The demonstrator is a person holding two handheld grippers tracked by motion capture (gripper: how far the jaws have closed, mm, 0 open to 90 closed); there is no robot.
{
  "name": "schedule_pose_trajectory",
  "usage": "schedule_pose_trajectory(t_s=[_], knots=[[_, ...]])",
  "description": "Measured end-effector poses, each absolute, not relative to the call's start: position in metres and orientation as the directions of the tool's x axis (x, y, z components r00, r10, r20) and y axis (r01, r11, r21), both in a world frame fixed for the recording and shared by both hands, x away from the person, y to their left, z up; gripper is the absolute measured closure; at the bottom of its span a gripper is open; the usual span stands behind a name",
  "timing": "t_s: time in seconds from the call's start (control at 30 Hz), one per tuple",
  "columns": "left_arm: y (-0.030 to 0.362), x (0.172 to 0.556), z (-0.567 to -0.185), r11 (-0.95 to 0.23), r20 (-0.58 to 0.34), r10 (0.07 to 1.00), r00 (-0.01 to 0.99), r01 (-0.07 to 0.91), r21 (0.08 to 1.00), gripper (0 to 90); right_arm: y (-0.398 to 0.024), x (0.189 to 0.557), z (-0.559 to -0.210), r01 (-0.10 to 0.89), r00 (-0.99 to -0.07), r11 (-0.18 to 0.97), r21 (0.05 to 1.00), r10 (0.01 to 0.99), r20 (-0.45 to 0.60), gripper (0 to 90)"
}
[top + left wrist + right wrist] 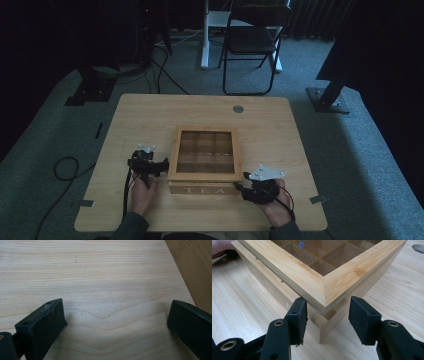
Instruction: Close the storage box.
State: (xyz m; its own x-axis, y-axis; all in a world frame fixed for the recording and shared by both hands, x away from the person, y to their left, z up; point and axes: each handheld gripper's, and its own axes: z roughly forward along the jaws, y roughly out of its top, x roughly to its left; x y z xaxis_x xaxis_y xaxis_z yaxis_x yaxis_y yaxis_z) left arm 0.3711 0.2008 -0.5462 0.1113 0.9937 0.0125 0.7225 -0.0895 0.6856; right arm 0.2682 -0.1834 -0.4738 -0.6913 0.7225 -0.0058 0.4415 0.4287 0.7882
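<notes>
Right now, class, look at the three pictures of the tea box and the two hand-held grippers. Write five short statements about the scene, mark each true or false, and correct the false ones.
1. The tea box has a lid with a clear window showing compartments. True.
2. The left gripper clamps the lid. False: its jaws stand apart over the bare table, with nothing between them.
3. The right gripper faces a near corner of the box, one jaw on either side of it. True.
4. The box lies upside down. False: it stands upright, lid on top.
5. A folding chair stands on the floor beyond the table. True.
</notes>
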Motion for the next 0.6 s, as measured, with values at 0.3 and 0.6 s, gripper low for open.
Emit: schedule_pose_trajectory(t_s=[0.3, 0.6], knots=[[0.2008, 0.3711, -0.5462, -0.089, 0.012, 0.994, 0.111, 0.723, 0.685, 1.6, -0.185, 0.2669, -0.4768, 0.448, -0.694, 0.433, 0.782, 0.72, -0.001, 48.6], [0.2008, 0.3711, -0.5462, -0.089, 0.012, 0.994, 0.111, 0.722, 0.686, 1.6, -0.1868, 0.2666, -0.4798, 0.461, -0.696, 0.441, 0.77, 0.718, 0.005, 48.5]])
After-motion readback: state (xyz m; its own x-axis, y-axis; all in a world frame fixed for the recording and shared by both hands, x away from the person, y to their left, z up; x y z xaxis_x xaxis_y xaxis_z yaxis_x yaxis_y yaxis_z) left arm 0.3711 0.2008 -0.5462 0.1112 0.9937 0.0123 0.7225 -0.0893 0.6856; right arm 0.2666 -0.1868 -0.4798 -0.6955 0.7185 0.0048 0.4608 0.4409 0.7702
